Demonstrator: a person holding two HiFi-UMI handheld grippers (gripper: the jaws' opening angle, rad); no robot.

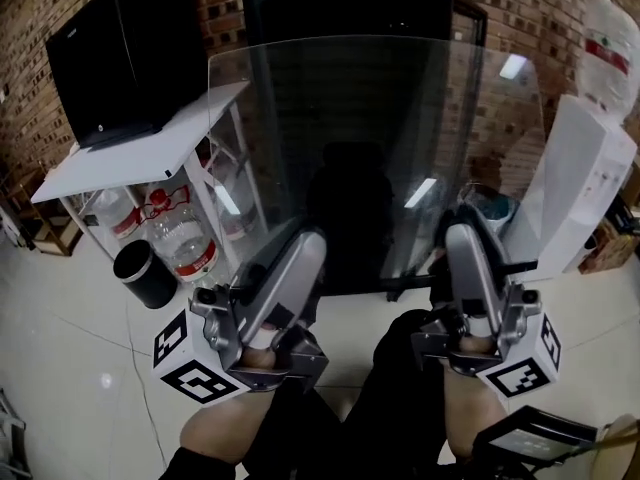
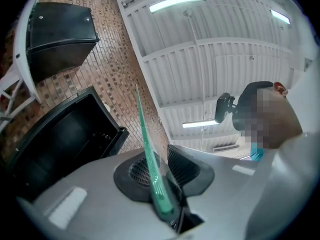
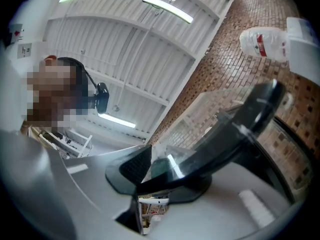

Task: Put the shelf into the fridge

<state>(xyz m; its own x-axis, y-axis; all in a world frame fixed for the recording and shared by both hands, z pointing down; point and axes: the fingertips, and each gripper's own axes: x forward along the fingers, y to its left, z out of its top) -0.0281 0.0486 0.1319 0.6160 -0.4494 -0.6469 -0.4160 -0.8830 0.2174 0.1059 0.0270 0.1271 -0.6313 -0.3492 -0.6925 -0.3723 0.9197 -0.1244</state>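
Brick walls point(image 1: 30, 8) enclose a pale tiled floor point(image 1: 80, 338). The left gripper point(image 1: 303, 246) and the right gripper point(image 1: 462, 236) both clamp the near edge of the glass shelf point(image 1: 380, 138), which rises tilted ahead of them. The black fridge point(image 1: 340, 8) stands just beyond it.

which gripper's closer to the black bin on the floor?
Left. The left gripper holds the shelf at its left side, just right of the bin; the right gripper holds the opposite side, farther away.
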